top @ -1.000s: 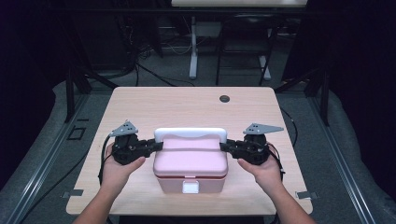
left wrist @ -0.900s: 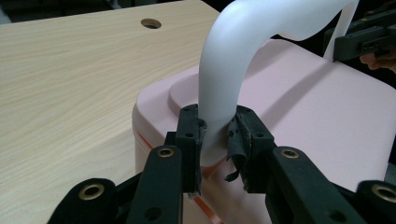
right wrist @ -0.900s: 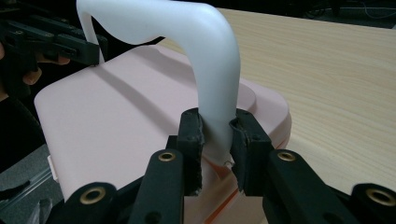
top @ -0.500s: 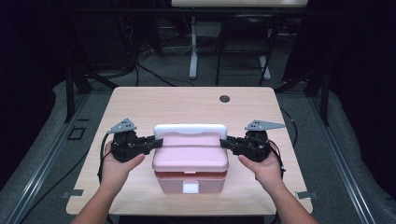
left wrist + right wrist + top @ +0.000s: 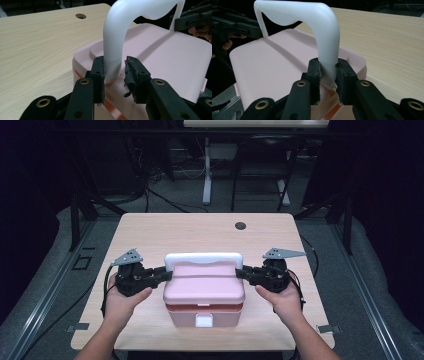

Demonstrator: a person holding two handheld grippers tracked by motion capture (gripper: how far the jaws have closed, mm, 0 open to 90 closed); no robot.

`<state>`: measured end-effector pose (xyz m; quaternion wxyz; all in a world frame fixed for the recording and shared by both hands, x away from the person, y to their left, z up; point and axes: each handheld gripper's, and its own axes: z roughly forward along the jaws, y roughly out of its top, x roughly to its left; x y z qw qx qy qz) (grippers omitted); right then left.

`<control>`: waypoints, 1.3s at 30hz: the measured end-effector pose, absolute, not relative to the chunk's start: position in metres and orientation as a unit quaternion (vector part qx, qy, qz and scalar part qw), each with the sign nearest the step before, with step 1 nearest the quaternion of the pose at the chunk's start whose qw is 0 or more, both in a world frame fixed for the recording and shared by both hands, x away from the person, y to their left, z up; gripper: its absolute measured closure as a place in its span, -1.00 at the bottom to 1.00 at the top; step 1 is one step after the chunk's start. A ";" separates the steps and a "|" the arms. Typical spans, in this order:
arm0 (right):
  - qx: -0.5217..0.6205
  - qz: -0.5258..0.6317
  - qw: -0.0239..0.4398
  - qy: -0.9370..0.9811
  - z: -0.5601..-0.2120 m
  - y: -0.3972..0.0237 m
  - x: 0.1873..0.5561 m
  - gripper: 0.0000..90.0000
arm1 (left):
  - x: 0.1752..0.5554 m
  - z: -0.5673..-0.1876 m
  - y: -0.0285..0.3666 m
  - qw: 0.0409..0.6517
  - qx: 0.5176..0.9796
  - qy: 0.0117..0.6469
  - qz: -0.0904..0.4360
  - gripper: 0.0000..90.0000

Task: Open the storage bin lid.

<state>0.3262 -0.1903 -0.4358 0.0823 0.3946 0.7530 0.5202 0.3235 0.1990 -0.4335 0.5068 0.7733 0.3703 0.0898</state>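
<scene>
A pink lidded box [image 5: 204, 287] stands near the table's front edge with its white handle [image 5: 203, 258] raised. My left gripper [image 5: 167, 272] is at the handle's left foot and my right gripper [image 5: 240, 271] at its right foot. In the left gripper view the handle's leg [image 5: 117, 37] stands between my left gripper's [image 5: 113, 72] jaws. These have just been opening: one pad rests against the leg and the other stands off it. In the right gripper view my right gripper [image 5: 327, 72] is shut on the handle's other leg [image 5: 324, 32], both pads pressing.
The box has a white latch [image 5: 203, 321] on its front. The wooden table [image 5: 165, 235] has a round cable hole [image 5: 240, 225] at the back. Dark floor, cables and a desk's legs lie beyond the table.
</scene>
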 end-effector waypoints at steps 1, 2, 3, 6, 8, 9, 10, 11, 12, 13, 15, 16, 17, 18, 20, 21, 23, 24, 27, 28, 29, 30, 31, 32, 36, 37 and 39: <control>0.395 0.521 0.082 0.753 -0.436 -0.190 0.326 0.65 | 0.323 -0.433 0.200 0.508 0.772 0.371 0.091 0.53; 0.395 0.521 0.082 0.752 -0.436 -0.190 0.326 0.65 | 0.322 -0.433 0.202 0.510 0.769 0.374 0.091 0.54; 0.396 0.521 0.082 0.752 -0.436 -0.190 0.327 0.65 | 0.321 -0.433 0.203 0.511 0.769 0.373 0.090 0.56; 0.395 0.521 0.081 0.752 -0.436 -0.190 0.327 0.65 | 0.318 -0.432 0.207 0.510 0.771 0.371 0.091 0.61; 0.395 0.521 0.081 0.753 -0.436 -0.191 0.327 0.65 | 0.315 -0.431 0.209 0.511 0.771 0.369 0.094 0.65; 0.395 0.521 0.081 0.753 -0.436 -0.191 0.327 0.65 | 0.314 -0.431 0.210 0.509 0.771 0.370 0.095 0.67; 0.396 0.521 0.080 0.752 -0.435 -0.191 0.327 0.65 | 0.312 -0.431 0.212 0.508 0.772 0.370 0.095 0.68; 0.396 0.521 0.080 0.752 -0.435 -0.191 0.327 0.65 | 0.311 -0.432 0.213 0.506 0.773 0.370 0.096 0.70; 0.396 0.521 0.080 0.752 -0.435 -0.191 0.327 0.65 | 0.309 -0.432 0.215 0.507 0.773 0.370 0.096 0.72; 0.396 0.521 0.080 0.752 -0.435 -0.191 0.327 0.65 | 0.308 -0.433 0.216 0.505 0.774 0.370 0.097 0.74; 0.396 0.521 0.080 0.752 -0.435 -0.191 0.327 0.65 | 0.304 -0.435 0.219 0.502 0.775 0.370 0.098 0.80; 0.397 0.521 0.080 0.752 -0.435 -0.191 0.327 0.65 | 0.302 -0.435 0.221 0.500 0.777 0.369 0.097 0.84; 0.397 0.521 0.079 0.751 -0.435 -0.191 0.327 0.65 | 0.301 -0.436 0.222 0.497 0.779 0.369 0.098 0.87; 0.398 0.522 0.079 0.750 -0.435 -0.190 0.327 0.65 | 0.299 -0.438 0.222 0.497 0.780 0.367 0.098 0.90; 0.396 0.523 0.081 0.751 -0.435 -0.190 0.328 0.65 | 0.296 -0.441 0.224 0.495 0.782 0.367 0.093 0.94; 0.397 0.522 0.080 0.750 -0.434 -0.190 0.327 0.65 | 0.294 -0.443 0.225 0.495 0.782 0.369 0.091 0.95; 0.397 0.522 0.081 0.751 -0.435 -0.190 0.327 0.65 | 0.292 -0.447 0.226 0.491 0.785 0.367 0.088 0.98; 0.396 0.522 0.081 0.751 -0.435 -0.190 0.327 0.65 | 0.290 -0.449 0.226 0.489 0.786 0.368 0.089 0.98; 0.397 0.522 0.081 0.750 -0.434 -0.190 0.327 0.65 | 0.286 -0.454 0.226 0.481 0.791 0.367 0.086 0.99; 0.397 0.522 0.081 0.750 -0.434 -0.190 0.328 0.65 | 0.285 -0.456 0.226 0.480 0.792 0.367 0.088 0.99; 0.397 0.522 0.081 0.750 -0.434 -0.190 0.327 0.65 | 0.284 -0.458 0.226 0.478 0.792 0.369 0.085 0.99; 0.397 0.522 0.081 0.750 -0.434 -0.190 0.327 0.65 | 0.283 -0.459 0.227 0.475 0.794 0.370 0.084 0.99; 0.396 0.522 0.082 0.751 -0.434 -0.190 0.328 0.65 | 0.283 -0.461 0.227 0.479 0.792 0.371 0.083 0.99; 0.396 0.522 0.082 0.751 -0.434 -0.190 0.328 0.65 | 0.282 -0.462 0.227 0.475 0.793 0.373 0.079 0.99; 0.397 0.522 0.082 0.751 -0.434 -0.190 0.328 0.65 | 0.280 -0.465 0.224 0.477 0.795 0.366 0.079 0.99; 0.396 0.521 0.081 0.751 -0.434 -0.190 0.328 0.65 | 0.279 -0.465 0.223 0.477 0.796 0.366 0.077 0.99; 0.396 0.521 0.081 0.752 -0.434 -0.190 0.328 0.65 | 0.278 -0.464 0.220 0.477 0.797 0.362 0.075 0.99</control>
